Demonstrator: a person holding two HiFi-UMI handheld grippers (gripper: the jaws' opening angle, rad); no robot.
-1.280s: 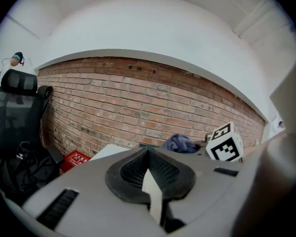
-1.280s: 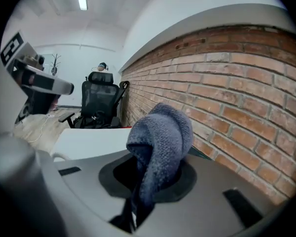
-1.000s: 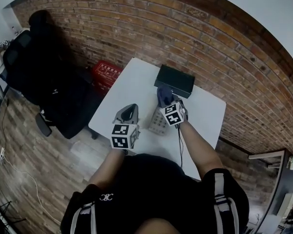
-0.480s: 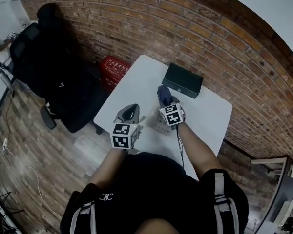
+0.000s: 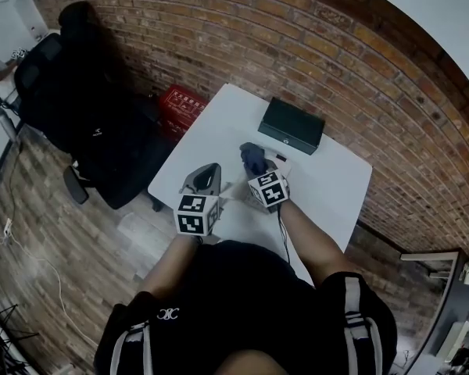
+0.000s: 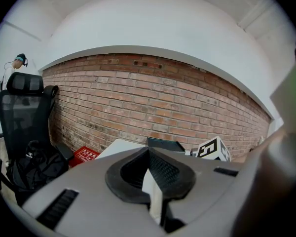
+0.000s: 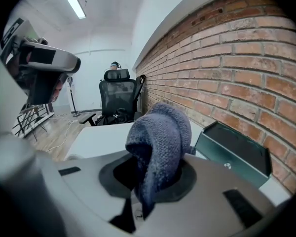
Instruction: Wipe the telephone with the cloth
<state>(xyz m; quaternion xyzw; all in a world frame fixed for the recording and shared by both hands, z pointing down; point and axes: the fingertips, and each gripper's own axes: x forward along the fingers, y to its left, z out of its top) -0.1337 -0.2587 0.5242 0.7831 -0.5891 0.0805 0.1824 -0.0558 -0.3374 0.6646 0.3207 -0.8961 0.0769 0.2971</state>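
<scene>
R tool (image 5: pixel 259 175) pinching cloth (image 5: pixel 252 158). It has pulled back toward me since a sec ago; telephone (image 5: pixel 236 190) sits just under its tip, so I judge the wipe stroke is running. L tool (image 5: pixel 205 180) pressed together, empty, alongside over tabletop (image 5: pixel 328 186).

My head camera looks steeply down on the white table (image 5: pixel 219 123) from above; the left gripper (image 6: pixel 150 168) camera sits close behind its jaws, facing the far brick wall (image 6: pixel 153 95); the right gripper (image 7: pixel 143 197) camera faces left along that wall; all three views share the black box (image 5: pixel 291 126) and the office chair (image 5: pixel 70 92).
</scene>
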